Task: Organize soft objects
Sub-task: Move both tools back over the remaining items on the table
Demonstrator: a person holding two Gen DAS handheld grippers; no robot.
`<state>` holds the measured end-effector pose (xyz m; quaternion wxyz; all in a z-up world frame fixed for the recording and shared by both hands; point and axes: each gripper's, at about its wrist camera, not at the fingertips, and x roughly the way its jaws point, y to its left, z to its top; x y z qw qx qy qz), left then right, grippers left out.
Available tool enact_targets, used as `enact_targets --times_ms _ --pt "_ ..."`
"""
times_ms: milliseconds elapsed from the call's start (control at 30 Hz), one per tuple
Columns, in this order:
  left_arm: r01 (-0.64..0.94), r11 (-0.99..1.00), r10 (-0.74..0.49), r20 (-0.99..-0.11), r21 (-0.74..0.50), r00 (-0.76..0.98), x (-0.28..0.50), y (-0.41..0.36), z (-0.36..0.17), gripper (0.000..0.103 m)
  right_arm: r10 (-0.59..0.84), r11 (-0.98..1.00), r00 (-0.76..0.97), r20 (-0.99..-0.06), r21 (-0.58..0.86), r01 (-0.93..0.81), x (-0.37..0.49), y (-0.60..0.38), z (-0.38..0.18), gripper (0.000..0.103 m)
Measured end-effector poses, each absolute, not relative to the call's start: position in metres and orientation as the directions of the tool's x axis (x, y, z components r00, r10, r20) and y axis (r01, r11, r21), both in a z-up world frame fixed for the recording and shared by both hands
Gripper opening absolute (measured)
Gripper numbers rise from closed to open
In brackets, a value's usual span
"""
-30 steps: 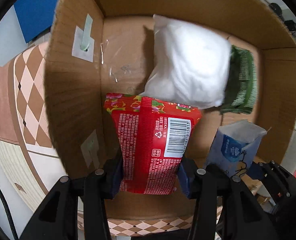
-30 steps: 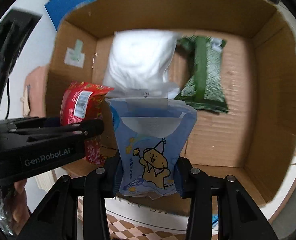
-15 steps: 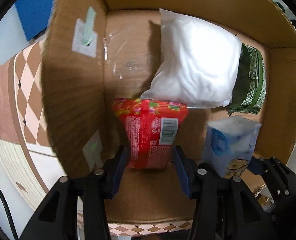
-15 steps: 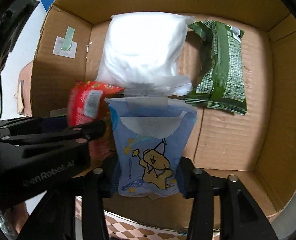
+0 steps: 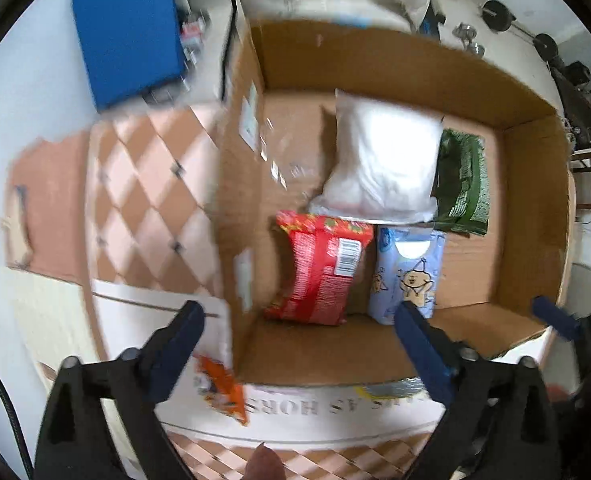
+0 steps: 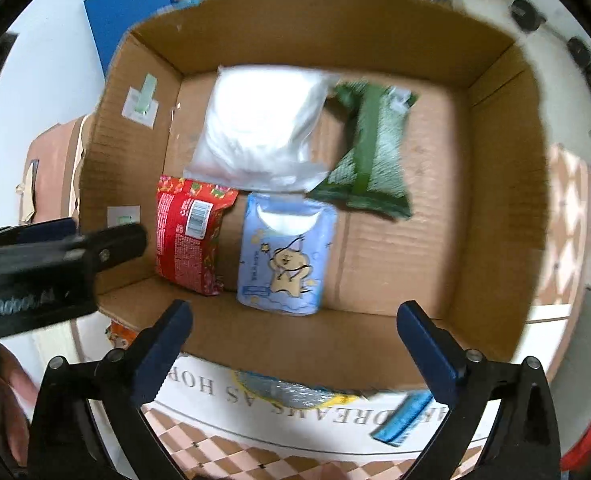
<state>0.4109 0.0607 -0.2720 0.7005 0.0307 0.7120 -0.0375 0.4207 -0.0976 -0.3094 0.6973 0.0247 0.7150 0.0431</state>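
Note:
An open cardboard box [image 5: 411, 68] [image 6: 495, 184] holds four soft packs. A red pack [image 5: 319, 272] [image 6: 189, 236] lies at the near left, a light blue pack with a bear [image 5: 409, 276] [image 6: 285, 256] beside it. A white bag [image 5: 383, 164] [image 6: 259, 128] and a green pack [image 5: 461, 184] [image 6: 371, 148] lie behind. My left gripper [image 5: 299, 324] is open and empty, above the box's near edge. My right gripper [image 6: 293, 322] is open and empty, also over the near edge. The left gripper's body [image 6: 47, 260] shows at the left of the right wrist view.
The box stands on a checkered cloth [image 5: 143, 200] with a white printed band [image 6: 255, 396]. An orange packet [image 5: 221, 384], a yellow-blue packet [image 6: 291, 394] and a blue item [image 6: 403, 420] lie before the box. A blue board [image 5: 127, 28] leans at the back left.
Both grippers opened and let go of the red and blue packs, which now lie in the box. Both grippers drew back and up from the box.

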Motion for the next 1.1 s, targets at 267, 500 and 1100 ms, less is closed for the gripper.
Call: enact_targets --times_ms 267,500,1100 --pt "0.072 0.997 0.016 -0.987 0.028 0.158 0.381 0.069 -0.212 0.099 0.052 0.998 0.156 -0.986 0.055 0.015 0.394 -0.108 -0.244 0.103" --pt "0.071 0.995 0.049 -0.973 0.066 0.224 0.344 0.088 -0.195 0.099 0.143 0.989 0.198 -0.970 0.146 -0.001 0.358 -0.100 -0.220 0.103" --pt "-0.018 0.996 0.086 -0.995 0.087 -0.043 0.286 0.161 -0.362 0.098 -0.075 0.878 -0.059 -0.995 -0.038 -0.478 0.298 -0.037 -0.383 0.103"
